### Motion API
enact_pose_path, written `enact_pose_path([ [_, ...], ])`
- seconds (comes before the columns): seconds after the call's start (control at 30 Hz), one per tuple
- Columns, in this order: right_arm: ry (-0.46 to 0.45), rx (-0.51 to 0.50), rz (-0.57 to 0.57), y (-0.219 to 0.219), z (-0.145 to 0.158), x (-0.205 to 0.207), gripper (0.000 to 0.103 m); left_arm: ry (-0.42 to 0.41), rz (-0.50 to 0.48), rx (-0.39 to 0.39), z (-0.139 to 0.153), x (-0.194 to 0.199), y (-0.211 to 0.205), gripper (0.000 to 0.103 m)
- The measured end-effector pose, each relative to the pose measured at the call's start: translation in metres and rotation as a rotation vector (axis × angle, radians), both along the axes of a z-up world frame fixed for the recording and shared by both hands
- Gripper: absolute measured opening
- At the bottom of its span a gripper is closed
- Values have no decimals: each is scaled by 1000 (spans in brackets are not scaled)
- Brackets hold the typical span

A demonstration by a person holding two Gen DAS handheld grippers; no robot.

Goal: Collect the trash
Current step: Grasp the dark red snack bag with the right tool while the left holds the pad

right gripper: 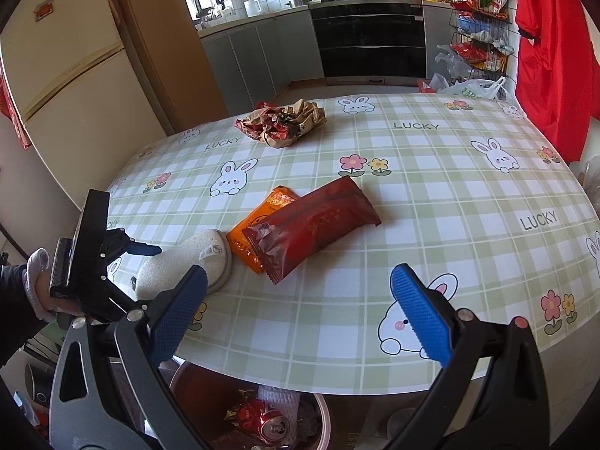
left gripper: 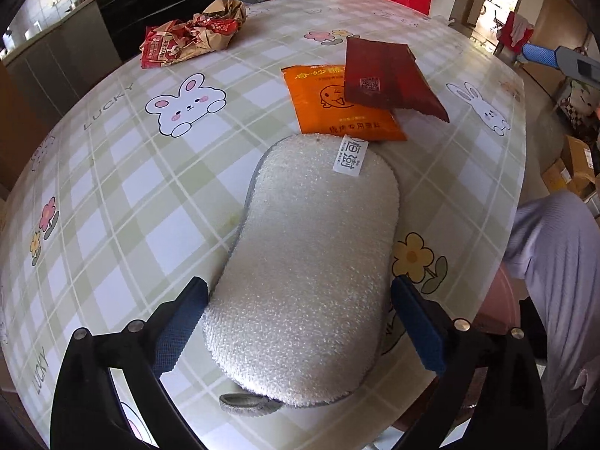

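The white sponge (left gripper: 307, 262) lies between the left gripper's (left gripper: 300, 322) wide-open pads, untouched. The right gripper (right gripper: 300, 315) hovers open, with the red wrapper (right gripper: 315, 225) just ahead

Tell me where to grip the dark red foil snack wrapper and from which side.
Take the dark red foil wrapper across its narrow width, near the serrated end that lies off the orange sachet and faces the right gripper. Come from above: it lies flat on the table, so the fingers should straddle its long edges.

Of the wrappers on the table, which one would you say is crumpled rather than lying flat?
The brown-and-red paper wrapper at the table's far side, alone, is crumpled. The orange packet and the dark red packet overlapping it lie flat.
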State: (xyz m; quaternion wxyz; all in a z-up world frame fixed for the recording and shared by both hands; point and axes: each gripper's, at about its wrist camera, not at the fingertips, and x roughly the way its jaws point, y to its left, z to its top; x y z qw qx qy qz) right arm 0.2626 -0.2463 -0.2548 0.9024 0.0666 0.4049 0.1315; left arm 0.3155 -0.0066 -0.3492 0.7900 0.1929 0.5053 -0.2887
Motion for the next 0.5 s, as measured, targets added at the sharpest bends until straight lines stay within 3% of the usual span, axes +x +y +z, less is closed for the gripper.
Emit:
enact_pose_path([
  [0.13,15,2,-6,-2,-4,4,97,-17,25,-12,-1,3,1,92],
  [0.3,49,27,-3,-4,-14,15,97,5,172,-188,12,10,28,90],
  [0.5,117,84,9,3,-36,44,97,-114,354,-346,44,-13,59,90],
])
